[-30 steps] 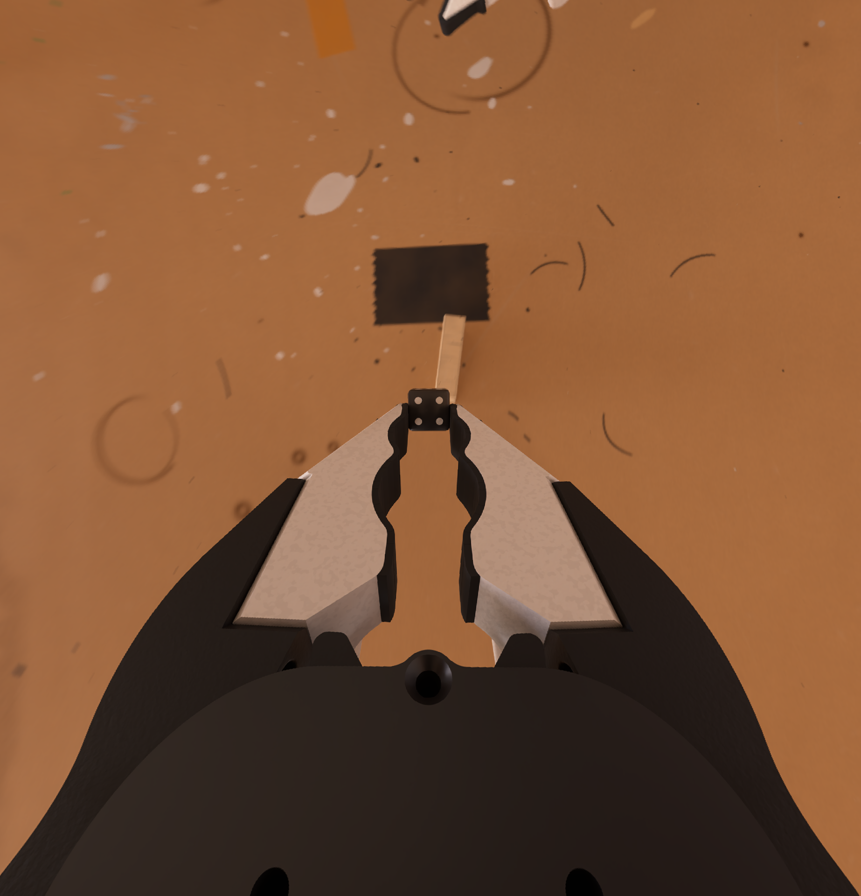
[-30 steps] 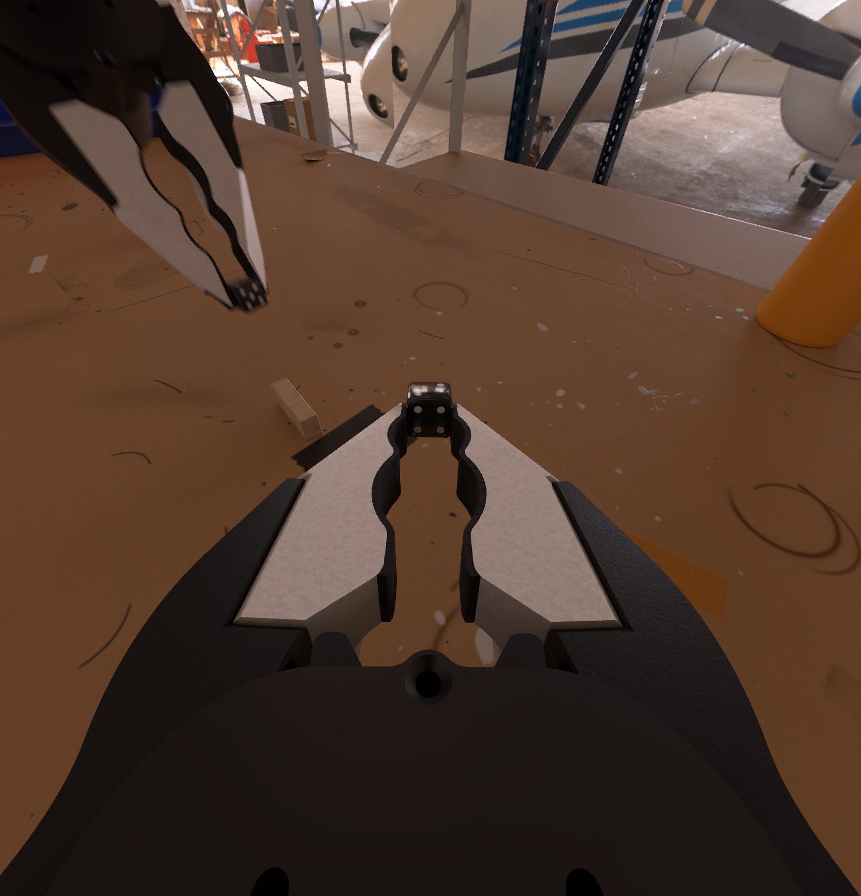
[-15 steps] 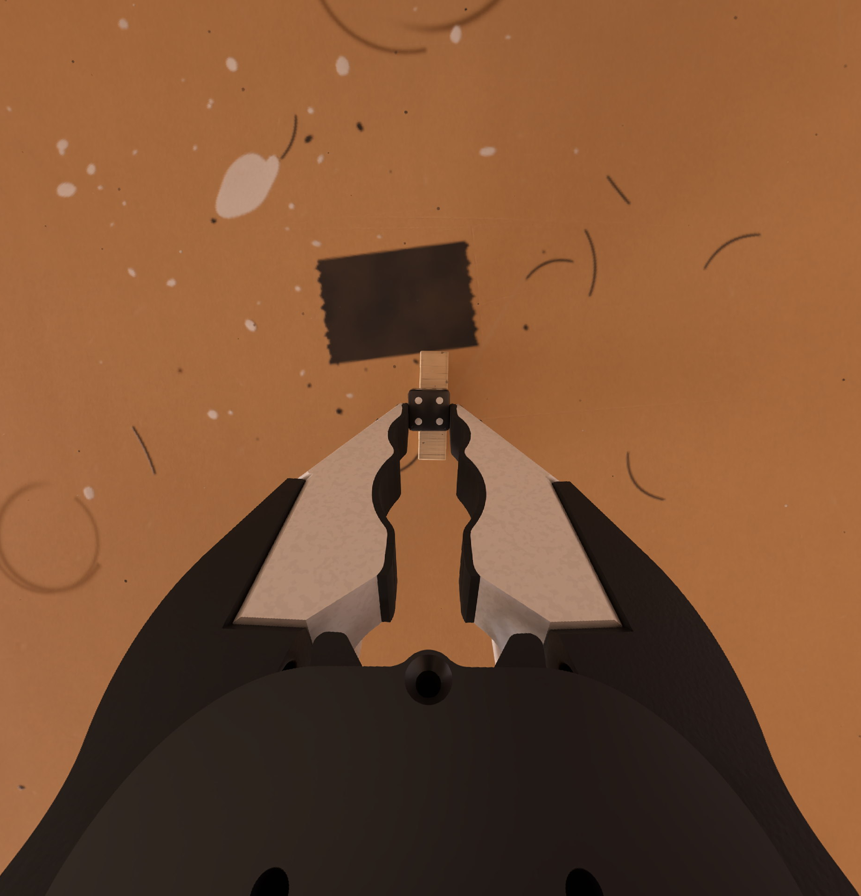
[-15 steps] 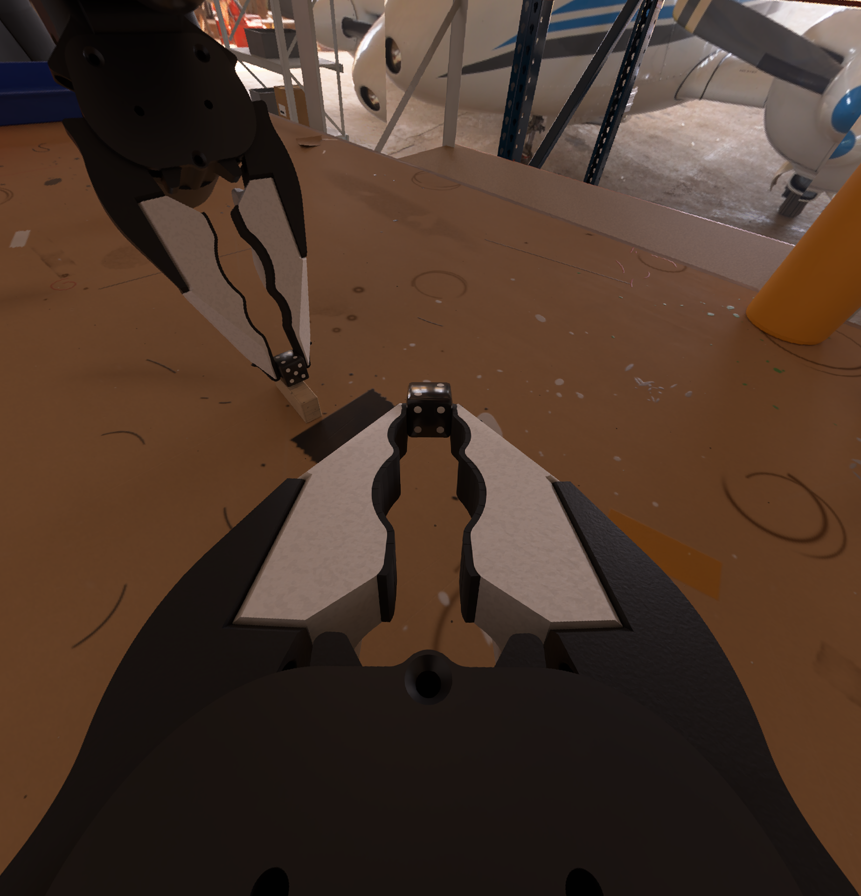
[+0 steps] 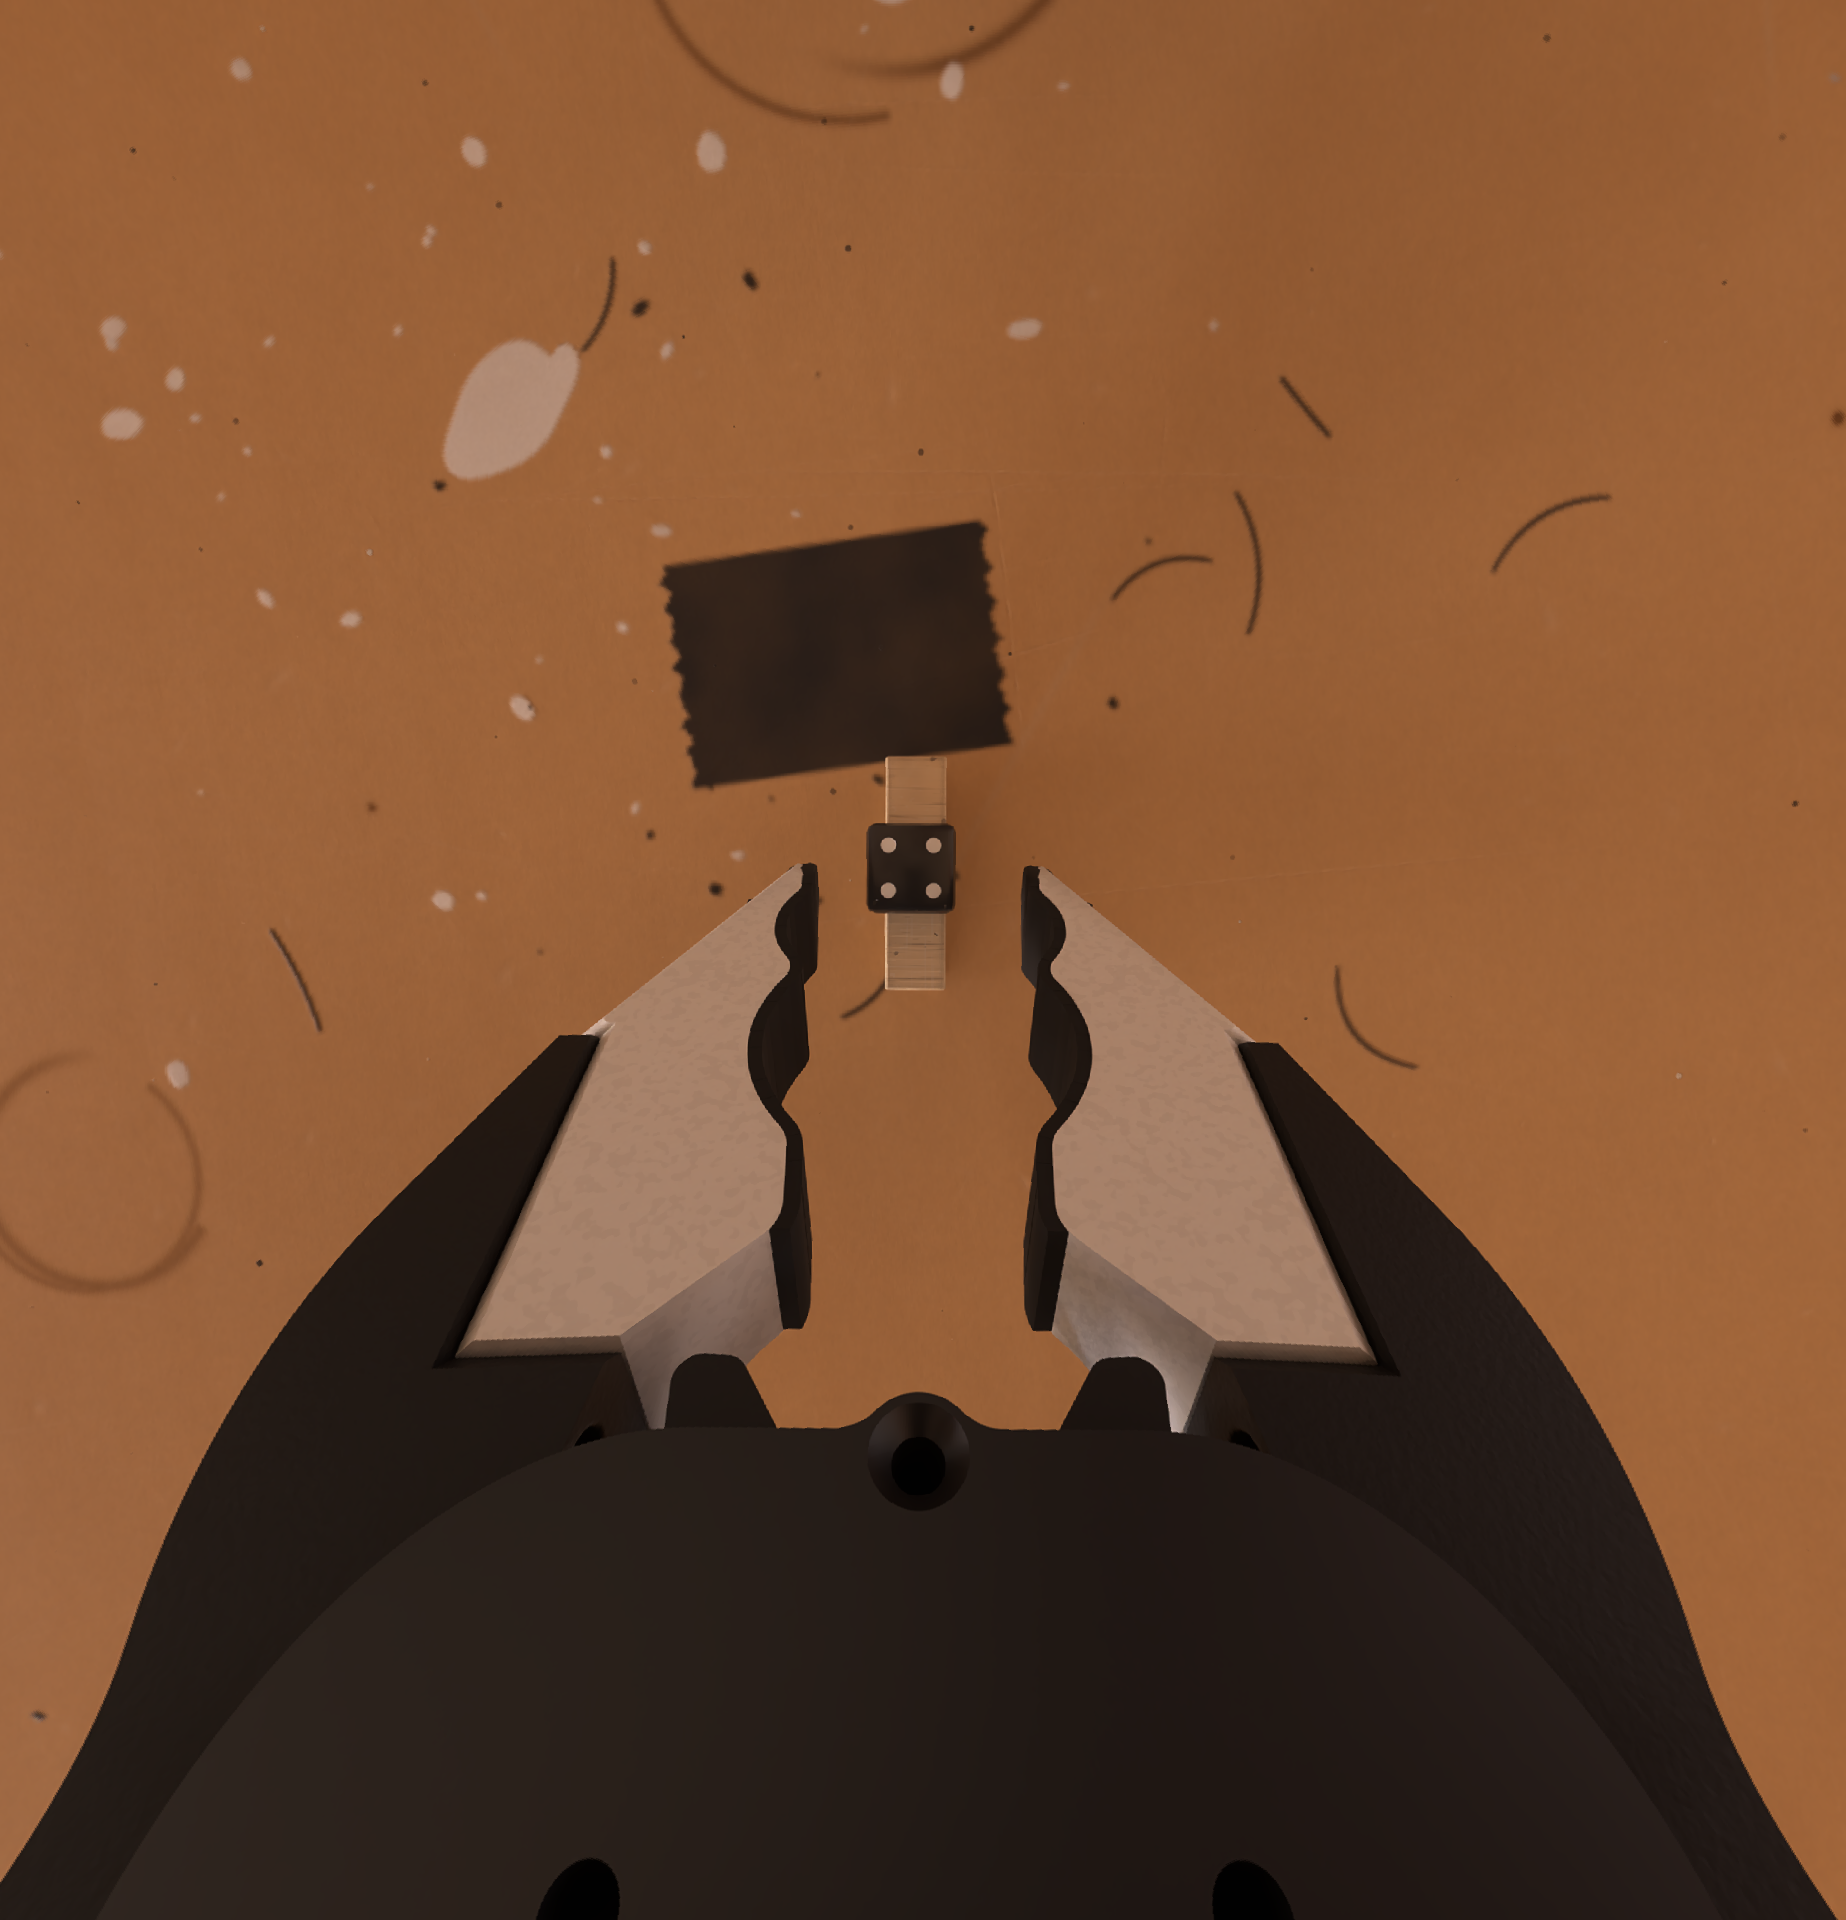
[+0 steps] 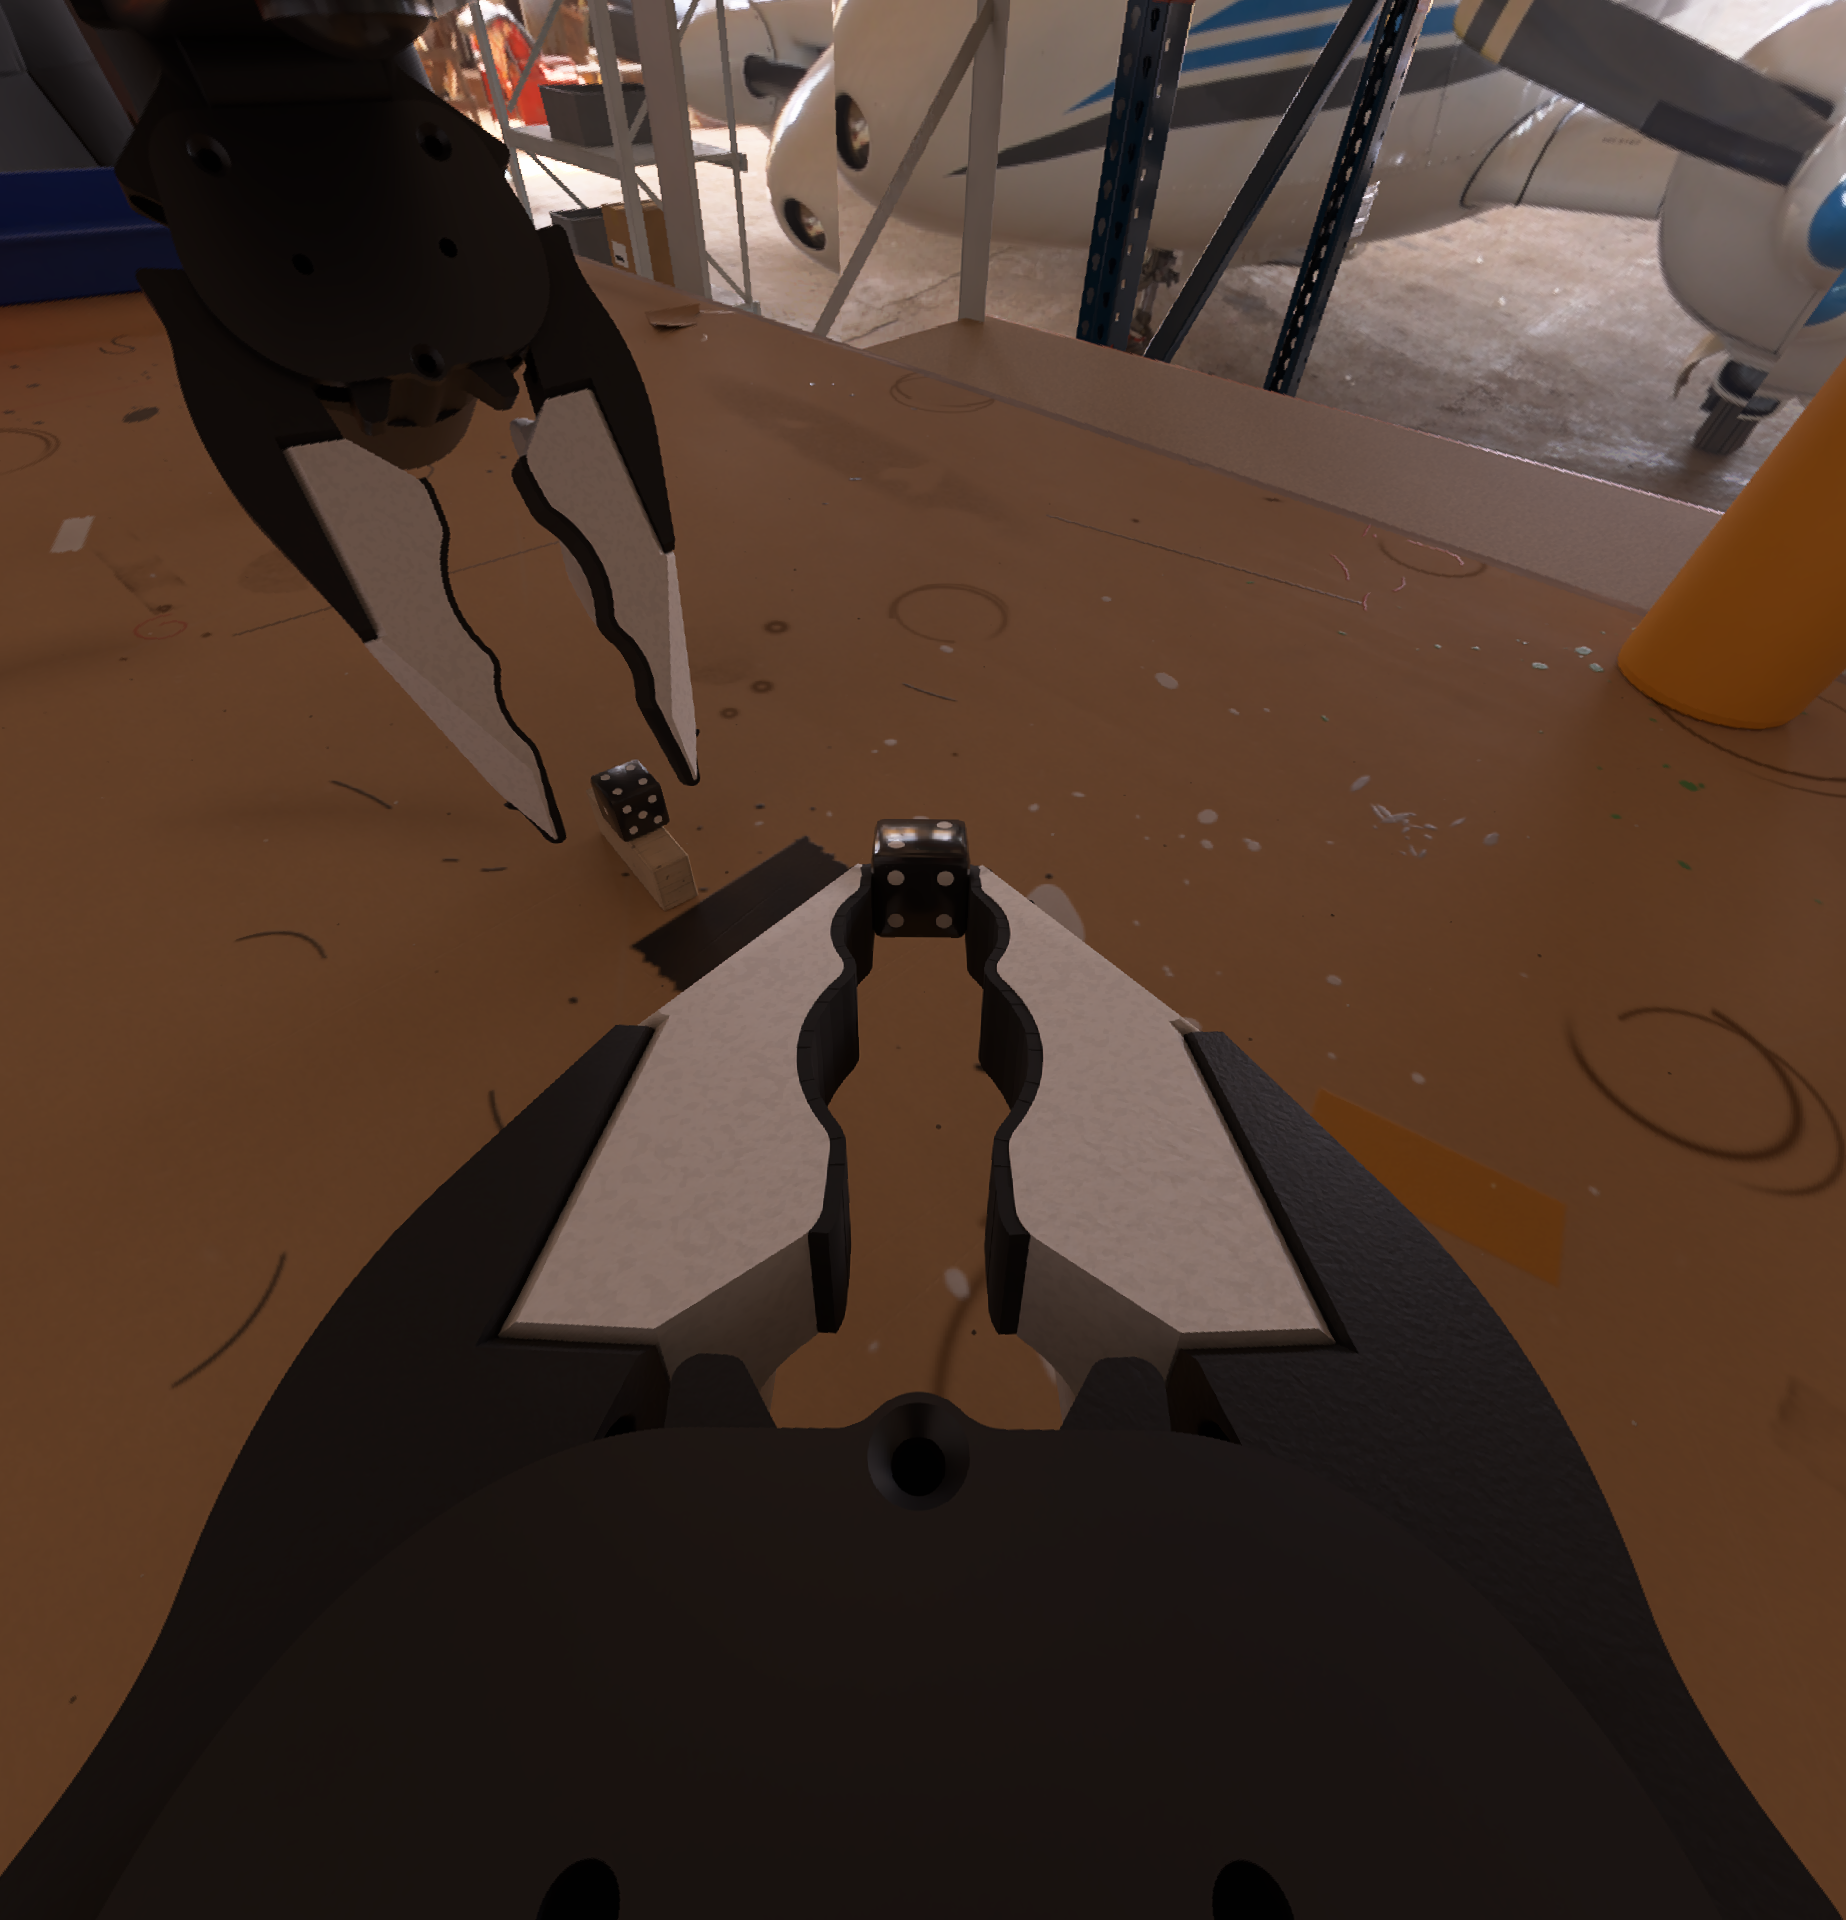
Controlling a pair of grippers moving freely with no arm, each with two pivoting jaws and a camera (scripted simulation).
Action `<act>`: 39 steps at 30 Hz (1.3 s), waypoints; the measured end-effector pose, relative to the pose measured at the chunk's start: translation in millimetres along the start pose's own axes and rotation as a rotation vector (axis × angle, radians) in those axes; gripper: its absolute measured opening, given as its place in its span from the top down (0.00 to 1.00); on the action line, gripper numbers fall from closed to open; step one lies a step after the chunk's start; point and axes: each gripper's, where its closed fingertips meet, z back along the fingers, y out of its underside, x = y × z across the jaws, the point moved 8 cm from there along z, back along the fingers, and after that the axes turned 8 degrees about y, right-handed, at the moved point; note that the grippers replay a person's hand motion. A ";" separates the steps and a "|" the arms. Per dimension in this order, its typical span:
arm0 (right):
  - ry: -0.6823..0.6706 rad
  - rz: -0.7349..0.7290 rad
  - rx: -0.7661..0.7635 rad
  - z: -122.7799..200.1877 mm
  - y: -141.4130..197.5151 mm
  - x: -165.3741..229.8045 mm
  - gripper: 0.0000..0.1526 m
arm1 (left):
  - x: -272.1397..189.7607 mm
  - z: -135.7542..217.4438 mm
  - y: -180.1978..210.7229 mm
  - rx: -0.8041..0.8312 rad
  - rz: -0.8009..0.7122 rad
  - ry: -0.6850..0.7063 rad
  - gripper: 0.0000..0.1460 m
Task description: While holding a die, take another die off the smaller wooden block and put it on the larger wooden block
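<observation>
A black die [image 5: 911,869] with white pips rests on a narrow light wooden block [image 5: 915,951] that lies on the brown table. My left gripper [image 5: 919,873] is open, with its fingertips on either side of the die and not touching it. The right wrist view shows the same left gripper [image 6: 620,802] just above that die [image 6: 633,795] and block [image 6: 667,871]. My right gripper [image 6: 920,881] is shut on a second black die [image 6: 919,906] and holds it above the table. No other wooden block is in view.
A black tape patch [image 5: 836,649] lies just beyond the block and also shows in the right wrist view [image 6: 727,925]. A yellow pillar [image 6: 1771,582] stands at the far right. An orange tape patch [image 6: 1438,1184] lies to the right. The table edge [image 6: 1314,457] runs behind.
My left gripper came down over the wooden block with the die, then opened and let the die go on top of the block. My right gripper kept its die and barely moved.
</observation>
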 end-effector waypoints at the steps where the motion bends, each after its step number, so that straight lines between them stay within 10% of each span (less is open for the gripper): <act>1: 0.000 -0.001 0.000 0.0 0.1 -0.1 0.89 | -0.2 0.2 0.1 0.002 -0.001 -0.001 0.73; 32: -0.012 -0.002 -0.004 -0.3 -0.9 1.2 0.89 | -3.8 -0.9 2.5 -0.026 -0.013 0.008 0.82; 39: -0.302 0.135 0.045 -22.8 -17.6 46.2 0.89 | -2.9 -1.3 3.7 -0.025 -0.020 0.007 0.82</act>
